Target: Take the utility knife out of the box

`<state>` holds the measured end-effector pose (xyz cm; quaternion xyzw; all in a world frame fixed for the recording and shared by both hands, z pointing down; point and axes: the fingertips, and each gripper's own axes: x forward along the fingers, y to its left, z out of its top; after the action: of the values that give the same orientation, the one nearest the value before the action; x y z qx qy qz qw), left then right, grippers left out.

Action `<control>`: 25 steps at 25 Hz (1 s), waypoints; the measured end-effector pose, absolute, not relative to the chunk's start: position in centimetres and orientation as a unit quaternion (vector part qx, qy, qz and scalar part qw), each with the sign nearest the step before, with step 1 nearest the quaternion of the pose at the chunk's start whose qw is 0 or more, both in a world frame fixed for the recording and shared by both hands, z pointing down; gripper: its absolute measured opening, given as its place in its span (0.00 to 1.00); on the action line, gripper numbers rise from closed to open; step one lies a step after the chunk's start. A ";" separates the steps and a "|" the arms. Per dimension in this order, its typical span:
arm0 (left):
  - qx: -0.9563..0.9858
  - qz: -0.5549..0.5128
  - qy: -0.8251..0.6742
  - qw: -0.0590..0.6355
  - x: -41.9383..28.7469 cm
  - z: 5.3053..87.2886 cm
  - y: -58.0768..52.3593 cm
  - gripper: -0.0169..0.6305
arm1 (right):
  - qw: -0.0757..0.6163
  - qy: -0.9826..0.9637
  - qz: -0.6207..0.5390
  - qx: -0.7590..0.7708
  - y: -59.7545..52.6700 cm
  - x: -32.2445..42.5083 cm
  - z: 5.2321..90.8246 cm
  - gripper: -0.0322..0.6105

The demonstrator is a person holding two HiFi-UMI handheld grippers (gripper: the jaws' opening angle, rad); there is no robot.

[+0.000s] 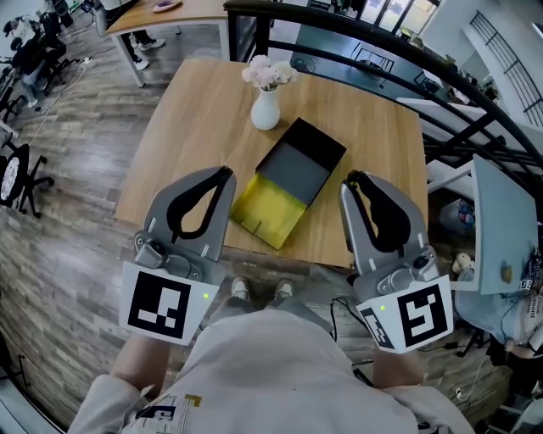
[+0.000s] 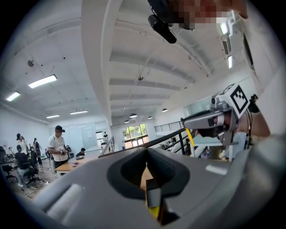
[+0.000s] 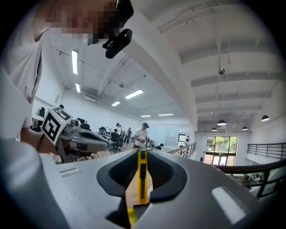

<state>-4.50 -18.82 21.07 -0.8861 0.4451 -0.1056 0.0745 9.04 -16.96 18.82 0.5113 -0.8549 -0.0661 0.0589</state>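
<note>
The open box (image 1: 273, 214) lies on the wooden table (image 1: 191, 127), with a yellow tray toward me and its black lid (image 1: 307, 154) behind it. In the right gripper view the yellow utility knife (image 3: 142, 172) stands edge-on between the jaws of my right gripper (image 3: 142, 153), which is shut on it. From the left gripper view the same knife (image 2: 191, 137) hangs from the right gripper's tips. In the head view my right gripper (image 1: 352, 180) and left gripper (image 1: 226, 173) are both raised above the table's near edge, either side of the box. My left gripper (image 2: 146, 151) is shut with nothing in it.
A white vase of pale flowers (image 1: 266, 106) stands behind the box. A black railing (image 1: 382, 42) runs past the table's far right side. Another table (image 1: 170, 13) and office chairs (image 1: 21, 178) are at the left, on the wood floor.
</note>
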 end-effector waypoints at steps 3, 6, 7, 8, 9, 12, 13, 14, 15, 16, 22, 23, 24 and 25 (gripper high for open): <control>-0.888 -0.109 0.440 0.076 -4.3 21.4 -18.4 0.03 | 0.054 -0.853 -0.054 0.516 -16.6 9.0 19.7 0.15; -0.894 -0.111 0.429 0.069 -3.6 22.4 -18.0 0.03 | 0.073 -0.845 -0.052 0.528 -16.7 9.3 21.5 0.15; -0.896 -0.113 0.426 0.065 -3.4 22.8 -17.8 0.03 | 0.080 -0.843 -0.052 0.530 -16.8 9.4 22.1 0.15; -0.896 -0.116 0.424 0.060 -3.3 23.3 -17.7 0.03 | 0.086 -0.842 -0.050 0.530 -16.8 9.5 22.7 0.15; -0.897 -0.118 0.423 0.055 -3.3 23.7 -17.5 0.03 | 0.090 -0.842 -0.046 0.530 -16.7 9.5 23.2 0.15; -0.895 -0.122 0.426 0.041 -3.5 24.5 -17.2 0.03 | 0.090 -0.846 -0.028 0.525 -16.4 9.5 24.0 0.15; -0.895 -0.123 0.428 0.038 -3.6 24.6 -17.1 0.03 | 0.089 -0.847 -0.025 0.524 -16.3 9.5 24.1 0.15; -0.894 -0.124 0.429 0.036 -3.7 24.8 -17.1 0.03 | 0.090 -0.846 -0.025 0.524 -16.2 9.6 24.2 0.15; -0.893 -0.125 0.431 0.035 -3.7 24.9 -17.1 0.03 | 0.093 -0.845 -0.030 0.526 -16.2 9.6 24.2 0.15; -0.892 -0.127 0.432 0.035 -3.7 25.0 -17.2 0.03 | 0.097 -0.843 -0.037 0.528 -16.2 9.7 24.2 0.15; -0.895 -0.124 0.427 0.038 -3.3 25.2 -17.3 0.03 | 0.099 -0.843 -0.041 0.528 -16.5 9.8 24.3 0.15; -0.895 -0.124 0.427 0.038 -3.2 25.1 -17.3 0.03 | 0.101 -0.844 -0.039 0.526 -16.5 9.8 24.4 0.15; -0.895 -0.124 0.427 0.037 -3.2 25.1 -17.3 0.03 | 0.105 -0.844 -0.038 0.524 -16.5 9.8 24.5 0.15; -0.895 -0.124 0.427 0.037 -3.2 25.0 -17.2 0.03 | 0.110 -0.844 -0.039 0.523 -16.5 9.8 24.6 0.15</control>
<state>-3.16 -17.23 24.98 -0.8950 0.4269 -0.1240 0.0368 9.75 -16.47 24.55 0.5231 -0.8443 -0.0393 0.1095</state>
